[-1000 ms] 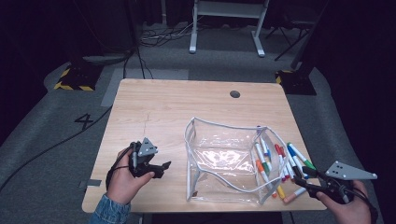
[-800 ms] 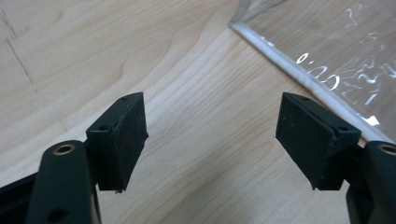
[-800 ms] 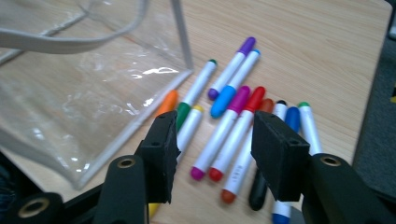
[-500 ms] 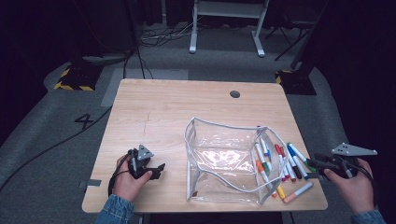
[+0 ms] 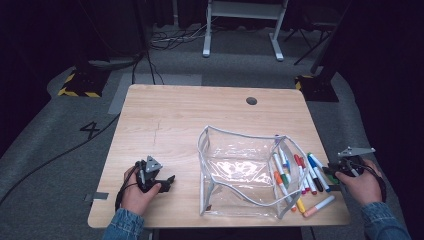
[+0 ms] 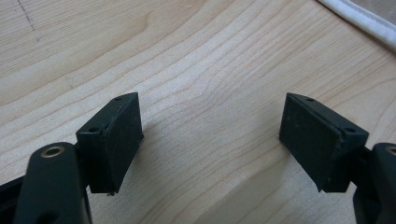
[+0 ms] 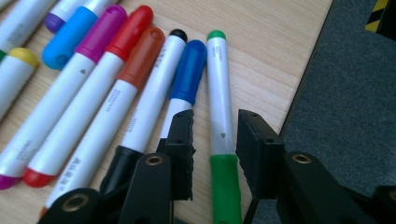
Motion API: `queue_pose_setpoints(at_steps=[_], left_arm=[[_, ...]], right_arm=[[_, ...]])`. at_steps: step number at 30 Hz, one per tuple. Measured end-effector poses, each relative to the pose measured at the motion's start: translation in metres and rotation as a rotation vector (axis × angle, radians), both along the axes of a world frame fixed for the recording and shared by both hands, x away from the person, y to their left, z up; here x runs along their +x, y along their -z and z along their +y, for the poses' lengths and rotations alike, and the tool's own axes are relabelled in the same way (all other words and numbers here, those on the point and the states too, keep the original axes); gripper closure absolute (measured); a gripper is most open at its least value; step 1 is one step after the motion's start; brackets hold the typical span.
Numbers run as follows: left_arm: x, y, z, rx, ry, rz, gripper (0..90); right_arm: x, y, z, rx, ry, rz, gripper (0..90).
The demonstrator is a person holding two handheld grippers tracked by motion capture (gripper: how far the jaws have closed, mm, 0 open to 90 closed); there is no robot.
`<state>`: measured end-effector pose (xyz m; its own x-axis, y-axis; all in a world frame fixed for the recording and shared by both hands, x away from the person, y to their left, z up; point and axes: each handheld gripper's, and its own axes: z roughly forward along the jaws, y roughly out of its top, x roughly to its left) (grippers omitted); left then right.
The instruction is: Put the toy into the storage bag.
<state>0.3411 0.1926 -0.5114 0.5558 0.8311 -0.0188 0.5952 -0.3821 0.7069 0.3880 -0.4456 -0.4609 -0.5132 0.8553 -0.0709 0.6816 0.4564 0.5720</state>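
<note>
A clear pouch with white trim (image 5: 235,132) stands open on the wooden table (image 5: 175,115). To its right lies a row of several coloured markers (image 5: 300,175). My right gripper (image 5: 331,172) (image 7: 215,119) is down at the row's right end. Its jaws straddle the green marker (image 7: 219,93) and have just been closing, with a thin gap still beside each pad, so it is open. My left gripper (image 5: 167,181) (image 6: 212,107) sits low over bare wood left of the pouch, open and holding nothing. The pouch's trim (image 6: 369,23) shows at the upper right of the left gripper view.
A round cable hole (image 5: 251,100) sits near the table's far edge. One orange marker (image 5: 320,205) lies apart near the front right corner. The table's right edge and grey floor (image 7: 355,93) are just beyond the green marker.
The right hand has moved away from the person and down onto the markers' right end, and its jaws have narrowed around the green marker. The left hand has sunk slightly toward the table.
</note>
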Motion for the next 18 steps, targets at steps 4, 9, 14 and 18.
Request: queue_pose_setpoints(at_steps=[4, 9, 14, 18], left_arm=[[0.000, 0.000, 0.000, 0.002, 0.004, 0.005, 21.5], [0.000, 0.000, 0.000, -0.001, 0.001, 0.001, 21.3], [0.000, 0.000, 0.000, -0.001, 0.003, 0.001, 20.9], [0.000, 0.000, 0.000, -0.001, 0.004, 0.002, 20.8]], right_arm=[[0.009, 0.007, -0.001, 0.005, 0.021, 0.063, 70.6], [0.018, 0.014, 0.003, -0.040, 0.018, 0.104, 73.3], [0.023, 0.014, 0.006, -0.044, 0.039, 0.133, 76.8], [0.023, 0.010, 0.008, -0.039, 0.069, 0.127, 76.9]])
